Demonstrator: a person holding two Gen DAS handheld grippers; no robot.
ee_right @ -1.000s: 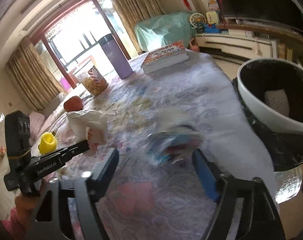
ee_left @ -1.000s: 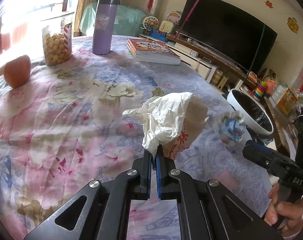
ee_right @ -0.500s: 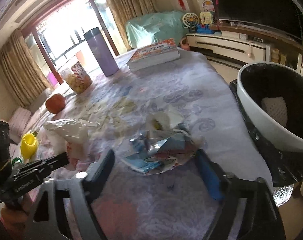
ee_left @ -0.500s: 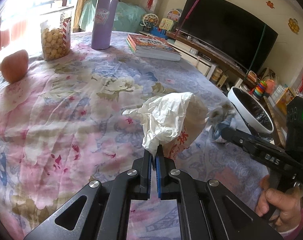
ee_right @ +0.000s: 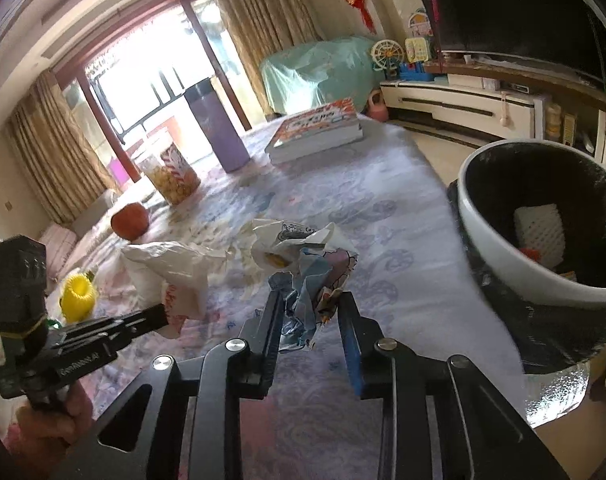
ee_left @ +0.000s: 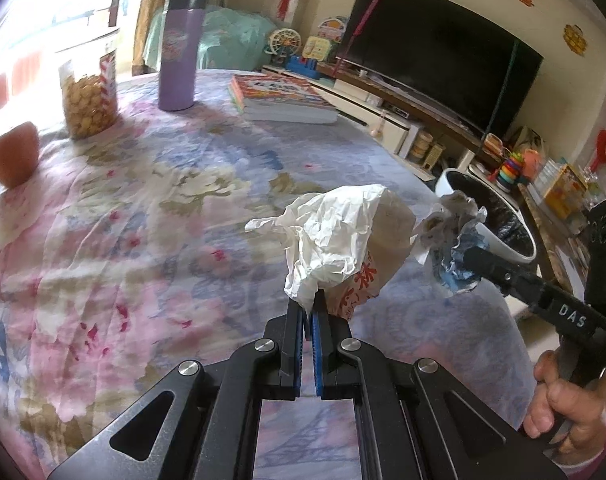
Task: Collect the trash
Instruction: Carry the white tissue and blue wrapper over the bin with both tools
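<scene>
My left gripper (ee_left: pixel 311 308) is shut on a crumpled white paper bag with red print (ee_left: pixel 339 244) and holds it above the flowered tablecloth (ee_left: pixel 123 220); the bag also shows in the right wrist view (ee_right: pixel 171 268). My right gripper (ee_right: pixel 309 300) is closed on a crumpled blue and white wrapper (ee_right: pixel 307 268) and holds it off the table; the wrapper also shows in the left wrist view (ee_left: pixel 451 248). The white trash bin with a black liner (ee_right: pixel 499 240) stands beside the table at the right, with some trash inside.
On the table stand a purple flask (ee_left: pixel 179 52), a jar of snacks (ee_left: pixel 89 92), an apple (ee_left: pixel 15 152) and a stack of books (ee_left: pixel 283 100). A yellow object (ee_right: pixel 77 296) lies at the left. A TV (ee_left: pixel 439 48) stands behind.
My right gripper has closed on the blue and white wrapper and lifted it off the tablecloth. My left gripper still holds the paper bag and has shifted slightly.
</scene>
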